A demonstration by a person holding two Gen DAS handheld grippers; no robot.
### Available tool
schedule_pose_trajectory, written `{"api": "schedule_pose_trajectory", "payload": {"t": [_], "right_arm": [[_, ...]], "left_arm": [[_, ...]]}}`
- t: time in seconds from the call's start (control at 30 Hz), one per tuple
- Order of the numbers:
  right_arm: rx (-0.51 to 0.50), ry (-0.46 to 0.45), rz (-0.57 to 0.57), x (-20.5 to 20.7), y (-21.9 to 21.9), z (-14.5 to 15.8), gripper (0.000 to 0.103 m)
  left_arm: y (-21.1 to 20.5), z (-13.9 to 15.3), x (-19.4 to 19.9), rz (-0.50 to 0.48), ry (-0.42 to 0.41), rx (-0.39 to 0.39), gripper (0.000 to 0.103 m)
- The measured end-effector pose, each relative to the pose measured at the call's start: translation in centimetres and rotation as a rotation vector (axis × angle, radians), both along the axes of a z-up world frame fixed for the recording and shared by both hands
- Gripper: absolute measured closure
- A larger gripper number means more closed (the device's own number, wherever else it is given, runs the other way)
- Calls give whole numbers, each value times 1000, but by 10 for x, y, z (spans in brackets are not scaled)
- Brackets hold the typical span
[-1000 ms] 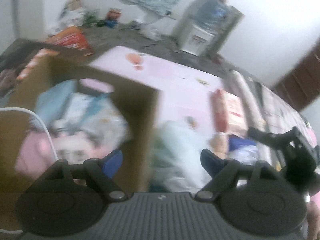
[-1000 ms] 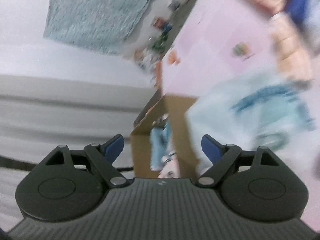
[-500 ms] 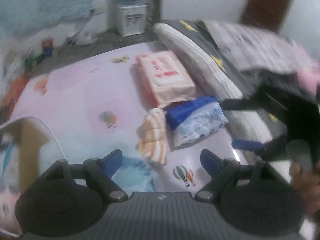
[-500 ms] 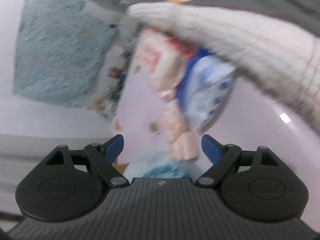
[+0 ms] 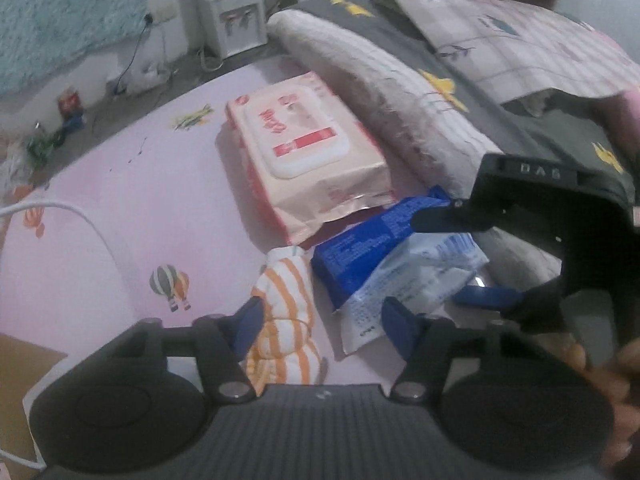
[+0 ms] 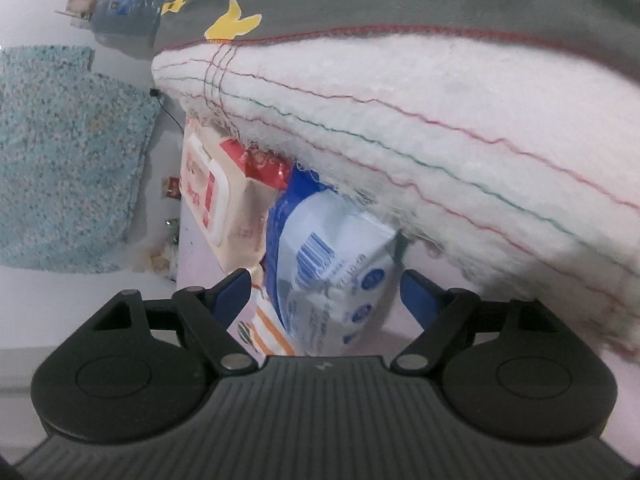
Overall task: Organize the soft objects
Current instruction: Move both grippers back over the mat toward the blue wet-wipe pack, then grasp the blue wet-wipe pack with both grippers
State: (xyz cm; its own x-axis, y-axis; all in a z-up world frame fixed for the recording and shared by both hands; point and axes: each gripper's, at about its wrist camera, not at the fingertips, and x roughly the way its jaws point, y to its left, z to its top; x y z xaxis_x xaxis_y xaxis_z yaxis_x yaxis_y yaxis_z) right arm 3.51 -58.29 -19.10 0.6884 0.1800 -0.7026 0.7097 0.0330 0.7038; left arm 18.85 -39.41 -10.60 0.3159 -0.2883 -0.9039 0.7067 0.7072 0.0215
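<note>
An orange-striped white cloth roll [image 5: 286, 320] lies on the pink sheet between the fingers of my left gripper [image 5: 323, 328]. Its jaws are closing; the left finger is at the cloth and the right one stands clear of it. Right of the cloth lies a blue-and-white soft pack [image 5: 400, 264] [image 6: 328, 264]. My right gripper [image 6: 325, 292] [image 5: 444, 258] straddles this pack's end, jaws closing slightly, pads not pressing. Behind both rests a pink wipes pack [image 5: 304, 160] [image 6: 212, 200].
A thick white quilt roll [image 5: 400, 112] [image 6: 400, 140] under a grey star-print cover borders the packs on the right. A cardboard box corner [image 5: 24, 364] and a white cable [image 5: 92, 232] are at the left. A water dispenser [image 5: 236, 20] stands on the floor beyond.
Both grippers swung away from the cardboard box and came down to the pile by the quilt. The left jaws have narrowed around the striped cloth; the right now straddles the blue pack.
</note>
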Motion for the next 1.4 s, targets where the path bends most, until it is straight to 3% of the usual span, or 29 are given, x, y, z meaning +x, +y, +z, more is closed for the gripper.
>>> {"api": "schedule_pose_trajectory", "payload": {"t": [0.03,0.13,0.23,0.47,0.6,0.67,0.83,1.0,1.2,1.4], "right_arm": [[-12,7,-2,5,2,-2,26],[-69,34,3,15,8,-5,56],[-57,19,36,22,8,-11,65],[-77,29,344,17,-9,1,68],[-97,41,468,4,-19,8,66],[-104,32,480,3,-23,8,66],[-98,20,432,1,-20,1,64],[-103,15,421,-8,-15,0,61],[-84,-29,379,-19,-16,3,70],[-76,-76,362,-32,-3,30,77]], "left_arm": [[3,1,1,12,5,-6,40],[6,7,3,34,18,-30,39],[7,13,1,13,29,-52,39],[5,14,-15,-126,157,-109,32],[-7,-4,-33,-231,216,-55,27],[-17,-15,-37,-239,235,-39,26],[-27,-41,-26,-172,370,-52,24],[-30,-48,-24,-120,385,-56,23],[-30,-38,-33,-112,386,-65,26],[-13,3,-39,-121,395,-197,32]]}}
